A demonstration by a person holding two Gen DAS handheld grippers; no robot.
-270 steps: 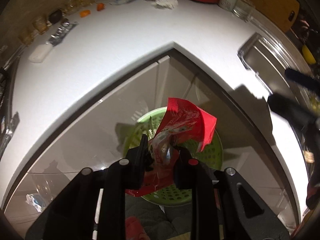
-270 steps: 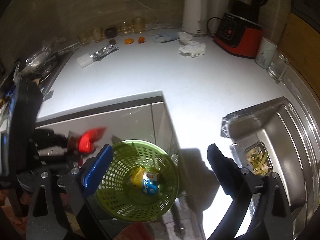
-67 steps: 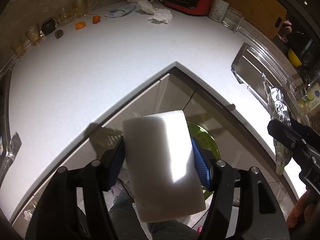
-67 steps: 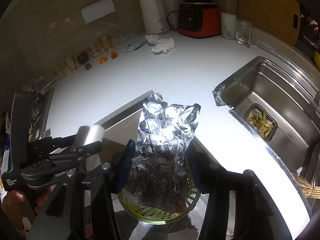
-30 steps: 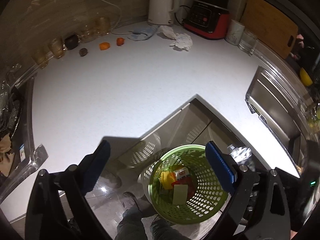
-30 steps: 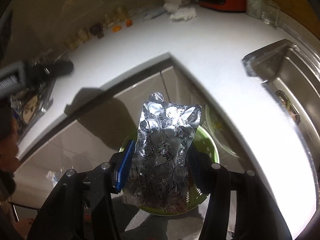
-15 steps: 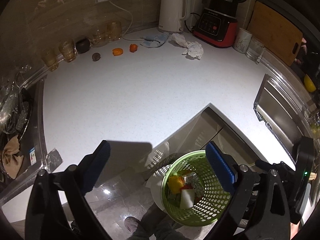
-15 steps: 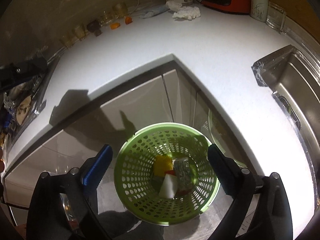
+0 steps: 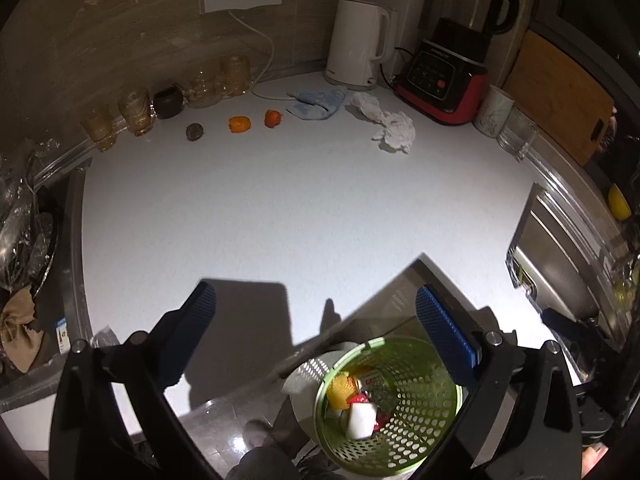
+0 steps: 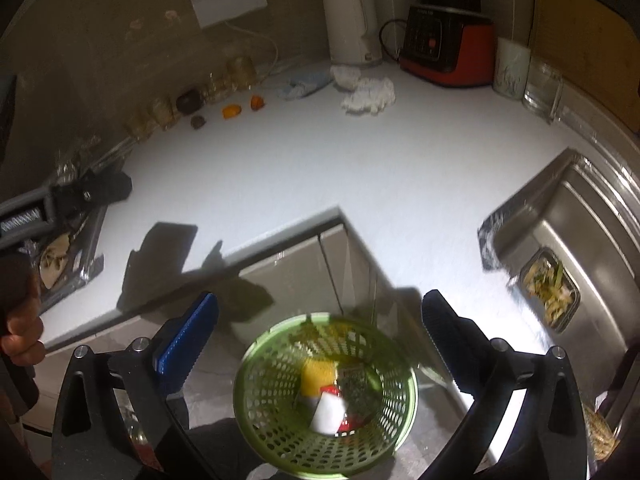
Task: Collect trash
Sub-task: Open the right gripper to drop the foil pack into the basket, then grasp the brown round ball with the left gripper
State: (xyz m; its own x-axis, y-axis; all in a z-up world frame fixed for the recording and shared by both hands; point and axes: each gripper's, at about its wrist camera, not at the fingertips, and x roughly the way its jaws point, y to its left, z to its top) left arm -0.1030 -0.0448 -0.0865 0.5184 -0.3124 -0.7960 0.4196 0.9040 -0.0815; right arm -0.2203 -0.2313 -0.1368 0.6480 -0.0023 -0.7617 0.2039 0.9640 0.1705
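A green perforated basket [image 9: 424,444] stands on the floor by the counter corner; it also shows in the right wrist view [image 10: 280,440]. In it lie a white block [image 9: 360,420], a yellow piece, a red wrapper and a foil wrapper [image 10: 354,390]. My left gripper [image 9: 316,332] is open and empty, above the counter edge. My right gripper [image 10: 320,332] is open and empty, above the basket. Crumpled white paper [image 9: 394,130] lies on the white counter [image 9: 280,208] near the back; it also shows in the right wrist view [image 10: 366,94].
At the back stand a white kettle [image 9: 358,54], a red blender [image 9: 448,80], a blue cloth [image 9: 318,100], two orange pieces [image 9: 240,123], glass jars [image 9: 136,110] and a mug [image 9: 494,114]. A steel sink [image 10: 568,256] lies right, with food scraps.
Half a second ago both grippers were open too. Both cameras have since tilted up toward the back wall. A second ago the right gripper still held the foil wrapper, now in the basket.
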